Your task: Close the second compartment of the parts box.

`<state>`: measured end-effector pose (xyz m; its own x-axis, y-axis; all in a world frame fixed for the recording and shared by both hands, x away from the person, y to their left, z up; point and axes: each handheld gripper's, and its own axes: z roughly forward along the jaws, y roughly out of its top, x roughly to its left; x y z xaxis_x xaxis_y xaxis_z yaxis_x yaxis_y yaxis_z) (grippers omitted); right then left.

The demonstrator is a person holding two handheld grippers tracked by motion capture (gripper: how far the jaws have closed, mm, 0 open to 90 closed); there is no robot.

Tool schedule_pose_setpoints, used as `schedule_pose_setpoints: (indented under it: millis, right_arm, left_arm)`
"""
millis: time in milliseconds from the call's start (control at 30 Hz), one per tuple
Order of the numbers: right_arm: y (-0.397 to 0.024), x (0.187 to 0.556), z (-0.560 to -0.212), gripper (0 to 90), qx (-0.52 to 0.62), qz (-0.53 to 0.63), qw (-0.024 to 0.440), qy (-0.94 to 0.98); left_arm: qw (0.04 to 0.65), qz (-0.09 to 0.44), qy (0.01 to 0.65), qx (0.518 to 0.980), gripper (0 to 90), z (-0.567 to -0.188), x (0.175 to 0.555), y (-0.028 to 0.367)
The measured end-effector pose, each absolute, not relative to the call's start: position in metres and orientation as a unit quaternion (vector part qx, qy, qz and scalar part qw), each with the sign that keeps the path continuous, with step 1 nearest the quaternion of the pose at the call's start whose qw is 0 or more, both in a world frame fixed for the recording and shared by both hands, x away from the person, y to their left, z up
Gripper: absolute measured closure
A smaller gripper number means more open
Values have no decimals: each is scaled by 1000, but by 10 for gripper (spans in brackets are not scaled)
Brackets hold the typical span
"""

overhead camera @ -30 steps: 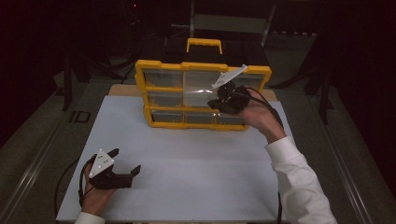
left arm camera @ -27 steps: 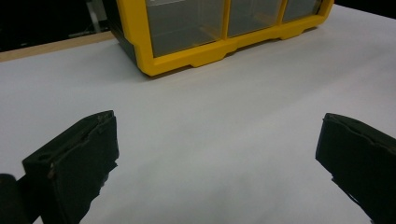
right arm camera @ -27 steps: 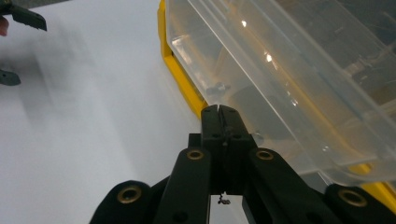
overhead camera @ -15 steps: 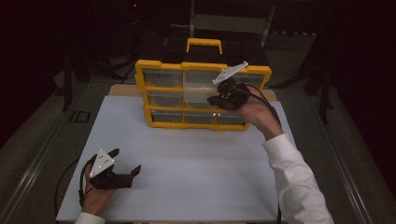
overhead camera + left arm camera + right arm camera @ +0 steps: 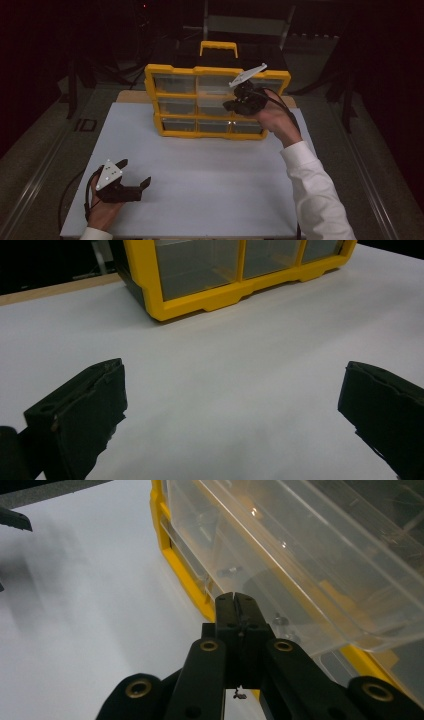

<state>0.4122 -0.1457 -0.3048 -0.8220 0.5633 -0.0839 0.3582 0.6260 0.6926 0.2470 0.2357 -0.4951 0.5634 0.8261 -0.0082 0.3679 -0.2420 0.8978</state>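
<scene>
Left gripper sits low over the near left part of the white table top, held in the person's left hand. Jaws stand wide apart, nothing between them; in the left gripper view they frame bare white surface. Grey three-cornered plate on top of it. Ahead of its jaws, well apart, the lower corner of the yellow drawer cabinet.

Yellow drawer cabinet stands upright at the far side of the table top, yellow frame around rows of clear drawers, yellow carry handle on top. It lies far forward and to the right of the left gripper, and directly at the tip of the right one.

Right gripper is up against the cabinet front at the middle row, right of centre, held in the person's right hand, white sleeve trailing back to the near edge. Jaws pressed together, pads meeting with no visible gap in the right gripper view. Right beside the tip, a clear drawer stands pulled out from the frame; its wall crosses just above and right of the closed tip. Whether the tip touches the drawer, cannot tell. Small metal bits show faintly inside the clear drawers near the tip, too dim to name.
</scene>
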Motion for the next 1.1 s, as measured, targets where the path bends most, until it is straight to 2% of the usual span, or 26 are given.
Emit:
schedule_pose_setpoints:
  millis: [1100]
  right_arm:
    - [-144, 435, -314, 900, 304, 355, 162, 869]
  left_arm:
    - [470, 244, 398, 749, 2, -495, 246, 237]
